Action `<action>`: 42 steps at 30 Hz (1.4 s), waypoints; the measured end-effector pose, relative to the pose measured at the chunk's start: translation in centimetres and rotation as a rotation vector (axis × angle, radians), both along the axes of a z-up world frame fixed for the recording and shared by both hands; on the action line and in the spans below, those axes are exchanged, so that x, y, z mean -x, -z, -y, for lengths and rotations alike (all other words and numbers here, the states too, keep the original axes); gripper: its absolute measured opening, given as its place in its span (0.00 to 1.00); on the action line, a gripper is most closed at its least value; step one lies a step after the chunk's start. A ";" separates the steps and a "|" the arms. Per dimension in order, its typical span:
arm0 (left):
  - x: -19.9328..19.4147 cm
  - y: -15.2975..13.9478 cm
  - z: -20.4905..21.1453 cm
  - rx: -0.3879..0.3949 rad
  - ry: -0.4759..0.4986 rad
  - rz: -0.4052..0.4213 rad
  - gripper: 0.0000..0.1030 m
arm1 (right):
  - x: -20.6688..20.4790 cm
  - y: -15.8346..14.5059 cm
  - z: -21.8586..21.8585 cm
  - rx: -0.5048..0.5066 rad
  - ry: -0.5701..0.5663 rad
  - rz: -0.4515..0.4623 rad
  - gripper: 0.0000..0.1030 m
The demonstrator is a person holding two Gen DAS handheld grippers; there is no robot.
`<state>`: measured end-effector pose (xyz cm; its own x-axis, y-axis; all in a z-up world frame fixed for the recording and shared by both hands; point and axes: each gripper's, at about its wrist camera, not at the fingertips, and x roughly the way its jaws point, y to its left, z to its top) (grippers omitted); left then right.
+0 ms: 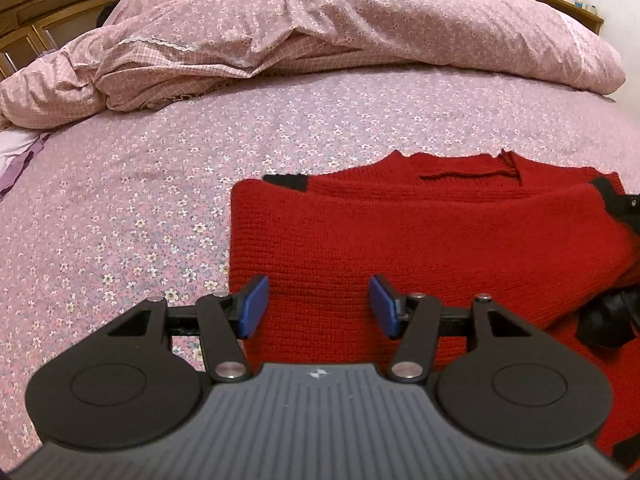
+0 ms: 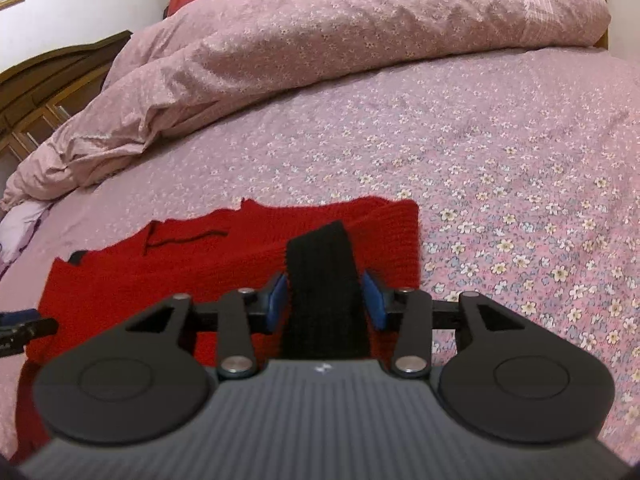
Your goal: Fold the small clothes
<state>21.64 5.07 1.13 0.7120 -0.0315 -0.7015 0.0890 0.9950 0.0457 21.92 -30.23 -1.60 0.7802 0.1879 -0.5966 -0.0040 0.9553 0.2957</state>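
Item: red knitted sweater with black trim (image 1: 420, 240), partly folded, lying flat on a pink floral-print bedsheet (image 1: 140, 200). In the left wrist view its long axis runs across the picture, left to right; the neckline (image 1: 468, 168) faces the far side of the bed, toward the heaped pink floral duvet (image 1: 320, 28). The left side is folded to a straight edge, with a black patch at the far left corner.

Left gripper (image 1: 318, 306): blue pads (image 1: 253, 307) stand well apart, nothing between them. It hangs over the sweater's near left part, the left pad close to the folded left edge; whether the pads touch the knit cannot be told.

Right gripper (image 2: 325, 300): blue pads (image 2: 276, 300) at a moderate gap, flanking a black ribbed cuff (image 2: 322, 280) that stands up between them. The left pad lies close against the cuff; a sliver of red shows beside the right pad, so a firm grip cannot be confirmed. The sweater's body extends ahead and to the left of this gripper, its right folded edge just beyond.

Background: dark wooden headboard (image 1: 48, 4).
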 end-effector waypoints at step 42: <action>1.8 -2.2 -2.4 -0.047 -0.056 0.038 0.73 | 4.1 -3.2 0.6 -0.019 0.105 0.058 0.44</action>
<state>19.86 7.48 3.32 0.7380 0.0417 -0.6735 0.0302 0.9950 0.0947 17.84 -30.80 1.62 0.8291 0.1141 -0.5474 0.0782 0.9457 0.3155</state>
